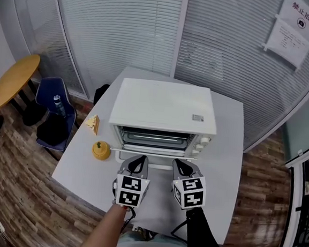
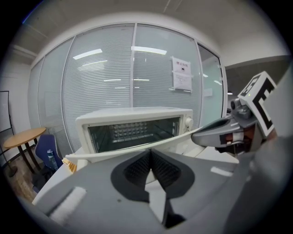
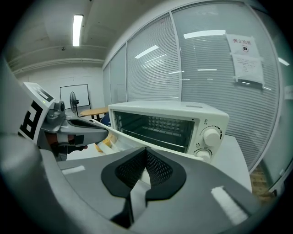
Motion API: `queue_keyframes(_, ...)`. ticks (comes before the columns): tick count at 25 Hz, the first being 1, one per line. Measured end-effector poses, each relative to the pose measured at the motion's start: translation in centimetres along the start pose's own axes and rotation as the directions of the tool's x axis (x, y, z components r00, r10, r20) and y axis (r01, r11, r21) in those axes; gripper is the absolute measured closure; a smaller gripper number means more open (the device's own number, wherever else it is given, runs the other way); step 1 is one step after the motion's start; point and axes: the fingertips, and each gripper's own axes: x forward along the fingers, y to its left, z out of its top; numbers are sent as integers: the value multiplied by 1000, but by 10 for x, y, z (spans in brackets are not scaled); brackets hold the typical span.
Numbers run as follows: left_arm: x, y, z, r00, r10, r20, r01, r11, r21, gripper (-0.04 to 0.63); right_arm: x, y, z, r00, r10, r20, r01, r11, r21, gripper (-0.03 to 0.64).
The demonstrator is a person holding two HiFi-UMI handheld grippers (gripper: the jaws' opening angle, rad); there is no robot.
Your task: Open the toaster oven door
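Door (image 1: 159,159) of toaster oven (image 1: 163,111) lies open, crosswise just ahead of my left hand-held gripper (image 1: 138,162) and right hand-held gripper (image 1: 182,167), both closed empty.

Closed claw (image 3: 145,151) before open toaster oven (image 3: 183,109)

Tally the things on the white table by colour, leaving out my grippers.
White: 1, the toaster oven
Yellow: 2, the round item and the wedge
Total: 3
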Motion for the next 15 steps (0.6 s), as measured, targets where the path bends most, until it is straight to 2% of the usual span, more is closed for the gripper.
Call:
queue_keyframes(4,-6,-6,-18,1000,-11,-30,11,1000,3,538,-6,8,-19,1000,2,-28,-2,1000,11,614)
queue_keyframes(11,-15,-19,-59,994,-58,-98,54,997,-47,538,-17,24,-59,995,-28,-93,25,999,-33,614)
queue_keyframes(15,-18,-25,-89,988,-77,-132,71,996,-51,538,-20,32,-86,992,-43,-118,41,999,-20,614)
